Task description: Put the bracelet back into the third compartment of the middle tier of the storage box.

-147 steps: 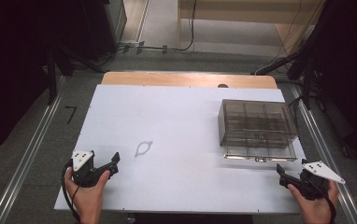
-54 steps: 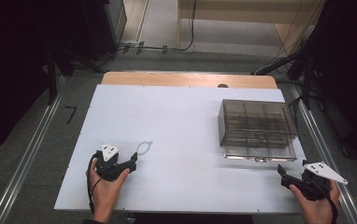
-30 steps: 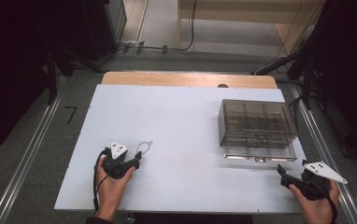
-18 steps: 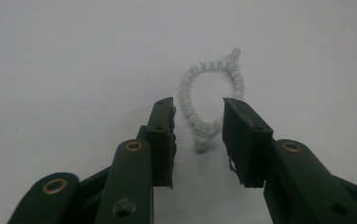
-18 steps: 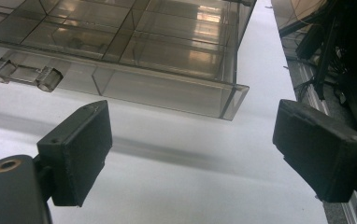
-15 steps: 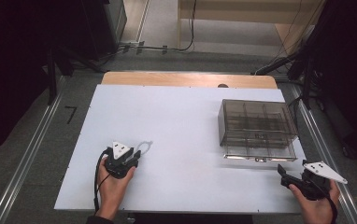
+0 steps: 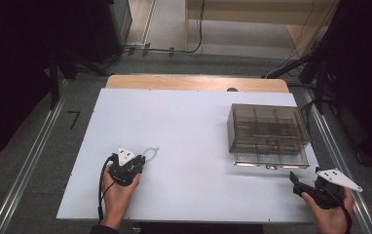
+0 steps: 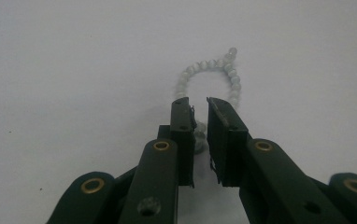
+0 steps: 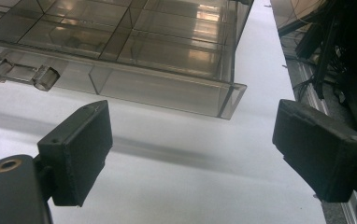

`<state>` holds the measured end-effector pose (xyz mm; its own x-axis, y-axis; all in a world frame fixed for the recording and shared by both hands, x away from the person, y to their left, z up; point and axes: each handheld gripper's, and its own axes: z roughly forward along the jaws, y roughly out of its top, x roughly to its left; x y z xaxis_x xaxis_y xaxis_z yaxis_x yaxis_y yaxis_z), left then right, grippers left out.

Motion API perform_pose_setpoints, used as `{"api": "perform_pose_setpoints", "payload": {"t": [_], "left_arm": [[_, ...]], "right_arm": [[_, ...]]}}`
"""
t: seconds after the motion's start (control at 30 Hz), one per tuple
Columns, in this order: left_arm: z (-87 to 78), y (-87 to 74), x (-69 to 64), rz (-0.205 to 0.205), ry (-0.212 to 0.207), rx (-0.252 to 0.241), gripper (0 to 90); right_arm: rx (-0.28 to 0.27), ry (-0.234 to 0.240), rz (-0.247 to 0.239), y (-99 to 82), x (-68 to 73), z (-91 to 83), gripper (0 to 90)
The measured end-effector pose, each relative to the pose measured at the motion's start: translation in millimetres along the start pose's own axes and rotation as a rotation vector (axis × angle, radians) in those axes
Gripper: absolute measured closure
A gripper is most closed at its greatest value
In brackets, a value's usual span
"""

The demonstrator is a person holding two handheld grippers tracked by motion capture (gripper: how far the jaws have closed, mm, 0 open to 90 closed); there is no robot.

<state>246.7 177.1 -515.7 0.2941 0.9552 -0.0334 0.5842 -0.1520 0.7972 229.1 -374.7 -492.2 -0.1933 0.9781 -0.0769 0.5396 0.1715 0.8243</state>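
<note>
A loop of pale bead bracelet lies on the white tabletop at the front left. My left gripper rests low on the table, its jaws having just been closing. They now stand almost together, pinching the near end of the strand, while the rest of the loop lies beyond the tips. My right gripper sits at the front right, open wide with nothing between its fingers, pointing at the near corner of a smoky clear compartment box.
The box has a closed lid with a clear latch on its front edge and stands at the right side of the table. A wooden strip runs along the far edge. Metal rails flank the table.
The left hand slid forward to the bracelet and its jaws came together around the strand's near end. The right hand and the box have stayed put.
</note>
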Motion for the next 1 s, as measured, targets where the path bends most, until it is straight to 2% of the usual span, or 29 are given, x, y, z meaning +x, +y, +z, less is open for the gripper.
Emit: {"api": "perform_pose_setpoints", "payload": {"t": [0.23,0.6,0.8,1.0], "left_arm": [[2.7,0.7,-1.4,0.014,0.005,0.028,83.6],[3.3,1.0,-0.2,0.002,0.004,0.033,86.2],[2.3,1.2,0.0,-0.007,-0.002,0.023,86.3],[-4.8,5.6,1.8,-0.040,-0.028,-0.023,86.3]], "right_arm": [[0.000,-0.001,-0.002,0.0,0.3,-0.4,10.3],[0.001,0.003,-0.002,0.1,0.9,-0.1,10.3],[0.001,0.003,-0.004,0.1,1.0,0.2,10.3],[0.000,0.002,-0.001,-0.1,0.6,-0.3,10.3]]}}
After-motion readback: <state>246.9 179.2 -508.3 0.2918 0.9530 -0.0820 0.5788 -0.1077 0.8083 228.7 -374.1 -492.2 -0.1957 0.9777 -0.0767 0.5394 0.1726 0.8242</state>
